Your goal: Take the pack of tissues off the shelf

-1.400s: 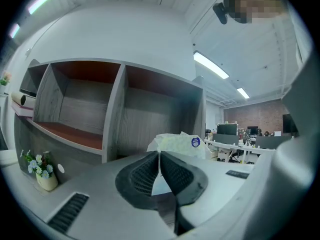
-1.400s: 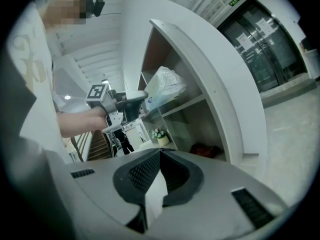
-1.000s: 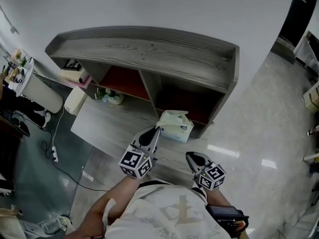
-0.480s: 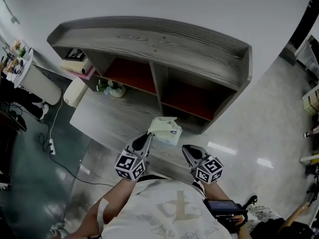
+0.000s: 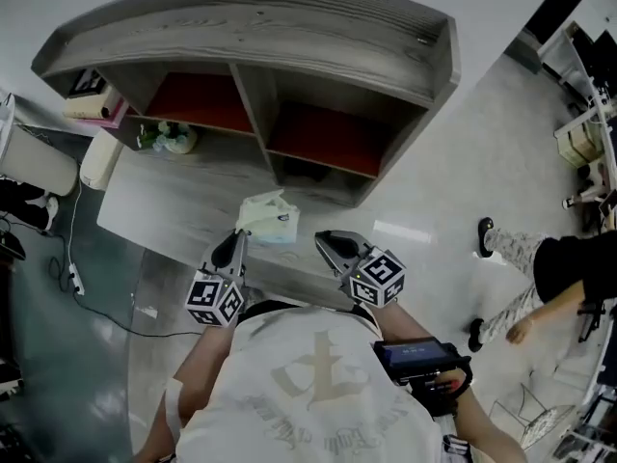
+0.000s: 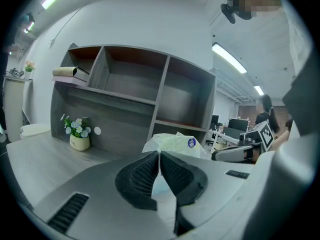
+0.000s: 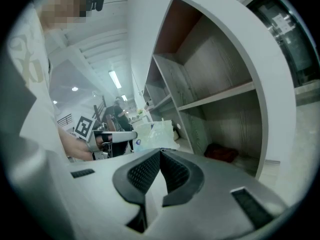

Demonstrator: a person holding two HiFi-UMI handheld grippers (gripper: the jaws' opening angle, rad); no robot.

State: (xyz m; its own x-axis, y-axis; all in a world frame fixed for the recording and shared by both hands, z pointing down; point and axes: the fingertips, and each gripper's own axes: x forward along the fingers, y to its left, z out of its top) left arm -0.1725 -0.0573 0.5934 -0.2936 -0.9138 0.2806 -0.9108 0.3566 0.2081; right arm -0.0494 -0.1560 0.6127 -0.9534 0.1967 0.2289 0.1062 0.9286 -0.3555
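Left hand-held gripper (image 5: 240, 237) pinches tissue pack (image 5: 270, 220), pinched edge hidden.

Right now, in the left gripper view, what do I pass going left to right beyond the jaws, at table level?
flower pot → pack of tissues → right gripper

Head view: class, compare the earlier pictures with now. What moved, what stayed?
The left gripper drew the pale green plastic pack of tissues away from the grey wooden shelf unit, out over the grey table toward the person. Unchanged: its jaws stay shut on the pack's wrapper; the right gripper stays shut and empty alongside.
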